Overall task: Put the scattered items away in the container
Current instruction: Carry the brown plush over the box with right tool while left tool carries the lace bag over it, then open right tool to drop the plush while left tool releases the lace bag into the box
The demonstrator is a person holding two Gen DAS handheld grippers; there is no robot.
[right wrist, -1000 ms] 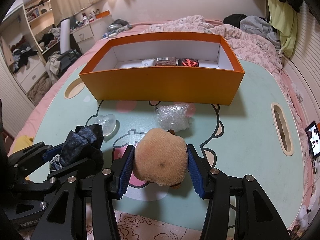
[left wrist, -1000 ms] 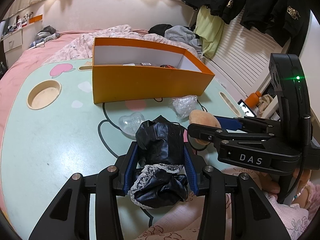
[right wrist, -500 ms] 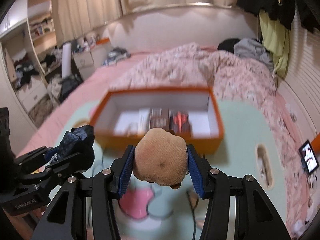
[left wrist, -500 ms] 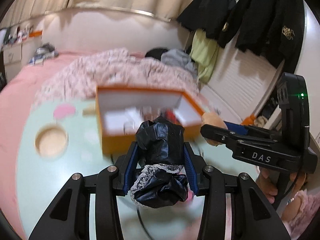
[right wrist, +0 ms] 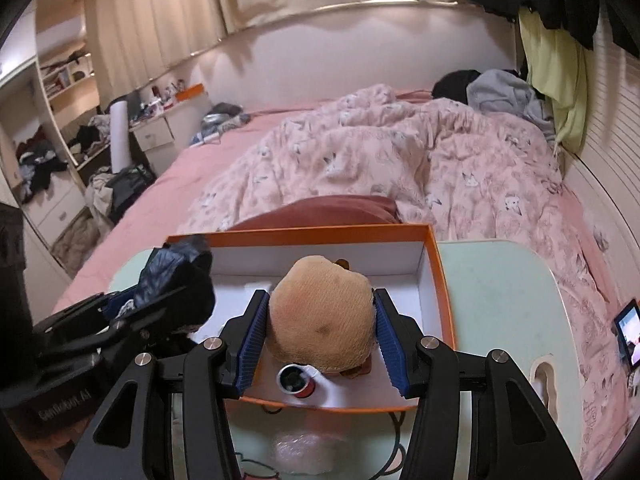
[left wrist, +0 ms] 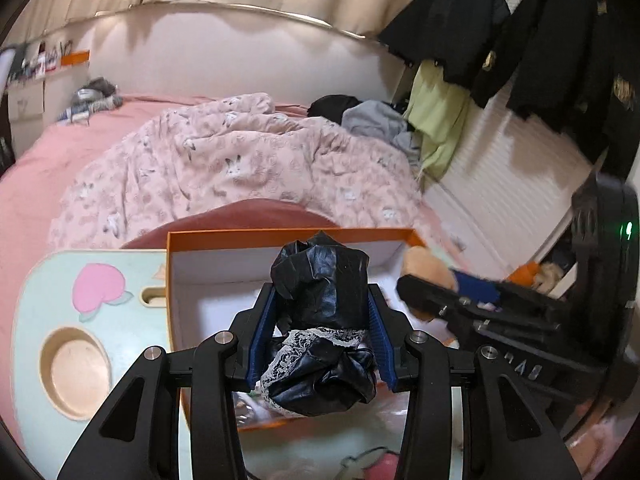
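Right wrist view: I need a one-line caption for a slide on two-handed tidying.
Right claw holds a tan plush toy over the orange box, left claw alongside carrying black cloth.

- Dim, warm indoor light falls evenly over the pink bed.
- Fisheye bending curves the headboard; dark vignette rings both frames.
- Motion blur smears the right gripper beside the orange box.

Both grippers rose from the mint-green table and travelled forward until they hung over the open orange box. The left gripper carried the black lace-trimmed bundle above the box's white floor, and the right gripper brought the tan plush toy over the box interior. The clear plastic wrap ended up behind them, near the lower edge of the right wrist view.
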